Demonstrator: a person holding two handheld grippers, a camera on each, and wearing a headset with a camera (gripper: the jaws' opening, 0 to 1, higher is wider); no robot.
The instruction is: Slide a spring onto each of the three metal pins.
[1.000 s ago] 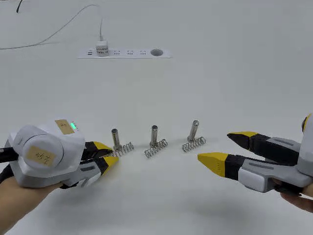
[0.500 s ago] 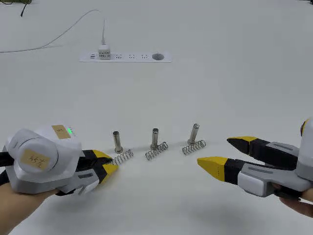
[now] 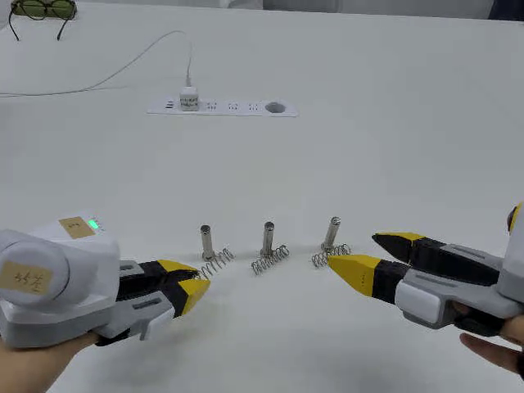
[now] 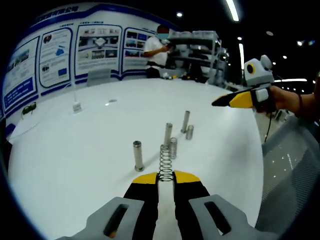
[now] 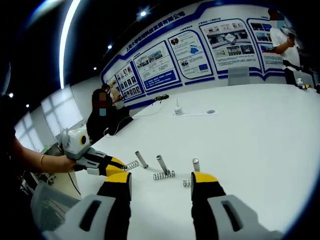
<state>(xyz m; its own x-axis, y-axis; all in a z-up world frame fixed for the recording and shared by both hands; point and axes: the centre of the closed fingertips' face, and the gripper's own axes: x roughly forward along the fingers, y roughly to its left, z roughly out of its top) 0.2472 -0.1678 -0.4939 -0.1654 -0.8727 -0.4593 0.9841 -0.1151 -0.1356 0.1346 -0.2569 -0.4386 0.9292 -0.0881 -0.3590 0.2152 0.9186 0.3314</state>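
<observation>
Desk (image 3: 393,123) with two grippers low in frame; pins and springs in a row between them.
Left gripper (image 3: 196,280), lower left of the head view: jaws narrowed onto the near end of the leftmost spring (image 3: 215,264). Right gripper (image 3: 354,250), lower right: jaws wide, holding nothing, tips near the rightmost spring (image 3: 330,256). Power strip (image 3: 223,107) at upper centre. Leftmost pin (image 3: 206,241), middle pin (image 3: 268,237) and rightmost pin (image 3: 333,231) stand upright at mid-frame. Each spring, the middle spring (image 3: 270,260) included, lies on the desk at the foot of its pin.
</observation>
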